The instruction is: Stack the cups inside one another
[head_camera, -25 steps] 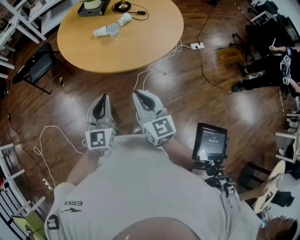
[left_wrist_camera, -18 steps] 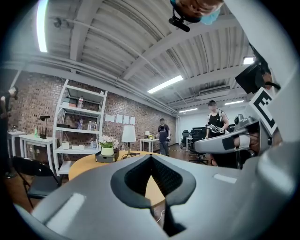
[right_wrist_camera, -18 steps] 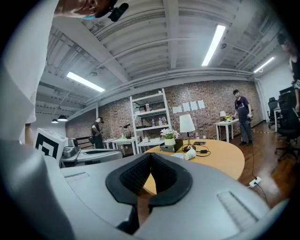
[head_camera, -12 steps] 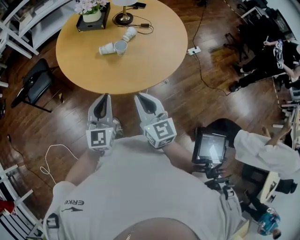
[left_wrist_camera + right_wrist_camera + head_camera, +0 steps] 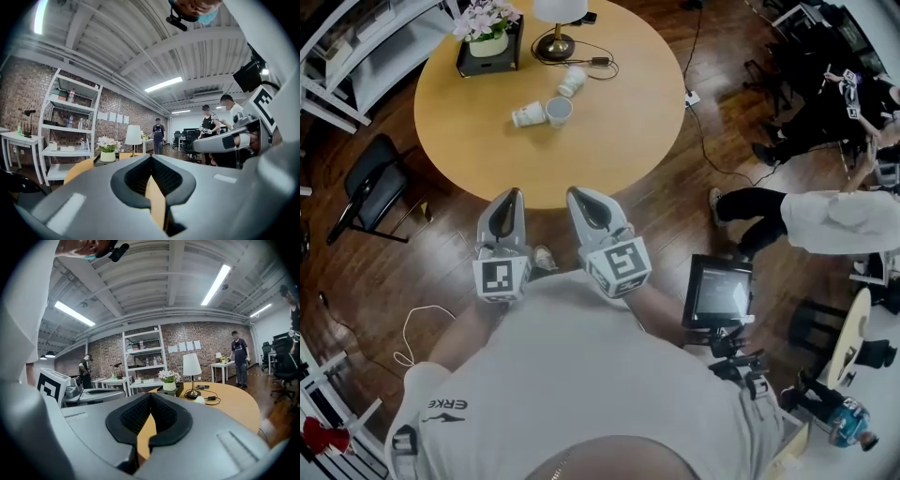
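Note:
Three paper cups sit on the far half of the round wooden table (image 5: 609,141). One white cup (image 5: 528,115) lies on its side, and a bluish cup (image 5: 559,111) stands upright right beside it. A third white cup (image 5: 573,81) lies tipped near the lamp; it also shows small in the right gripper view as the cup (image 5: 200,400). My left gripper (image 5: 510,194) and right gripper (image 5: 577,193) are side by side at the table's near edge, well short of the cups. Both are shut with nothing held, as seen on the left gripper (image 5: 151,157) and right gripper (image 5: 150,394).
A table lamp (image 5: 558,14) and a black box of flowers (image 5: 490,36) stand at the table's back. A black chair (image 5: 370,183) is on the left. A tablet on a stand (image 5: 719,291) is on the right. A person in white (image 5: 834,217) leans in at the far right. Cables (image 5: 422,323) trail over the floor.
The table and cups have come nearer and lower in the head view as I moved toward them. Both grippers stay shut and now reach the table's edge. The person in white has shifted at the right.

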`<state>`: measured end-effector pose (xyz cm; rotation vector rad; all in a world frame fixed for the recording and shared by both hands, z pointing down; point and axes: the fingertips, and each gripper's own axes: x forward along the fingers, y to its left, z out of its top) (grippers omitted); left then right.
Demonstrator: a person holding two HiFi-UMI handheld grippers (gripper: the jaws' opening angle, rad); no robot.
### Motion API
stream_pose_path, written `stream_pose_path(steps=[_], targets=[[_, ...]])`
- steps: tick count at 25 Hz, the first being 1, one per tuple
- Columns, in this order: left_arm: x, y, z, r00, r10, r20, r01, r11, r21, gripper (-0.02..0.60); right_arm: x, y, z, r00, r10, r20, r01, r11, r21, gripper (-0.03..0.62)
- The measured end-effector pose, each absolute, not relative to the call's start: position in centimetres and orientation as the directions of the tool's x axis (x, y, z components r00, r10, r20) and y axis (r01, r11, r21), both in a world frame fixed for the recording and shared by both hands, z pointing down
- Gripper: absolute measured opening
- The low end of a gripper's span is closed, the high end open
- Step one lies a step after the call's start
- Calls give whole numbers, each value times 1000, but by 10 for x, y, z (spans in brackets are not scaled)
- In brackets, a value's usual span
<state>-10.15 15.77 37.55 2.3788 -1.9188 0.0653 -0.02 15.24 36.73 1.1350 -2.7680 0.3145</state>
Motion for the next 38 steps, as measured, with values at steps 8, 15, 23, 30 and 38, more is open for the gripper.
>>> stream_pose_path(steps=[8,15,23,30,38], targets=[[-103,114,386,206,-975,84,-978,-204,37,2,3,106,374,-699,-684,207,-714,684,-150,14],[-99,54,386,151,-983,101,-988,-151,4,2,6,41,368,-738,-649,182,-674,721,-161,14],[-90,-3,402,92,-984,154,-995,-97,-29,2,26,-26,386,-757,-624,194,-653,727,-210,14],[-94,-20,422,76,-976,204,-997,-79,-8,2,18,-48,403,-768,-593,242,-639,736,-223,14],[-109,-43,439,131,-961,242,-987,-149,-57,2,7,-60,420,-735,-611,294,-675,700,-233,14]])
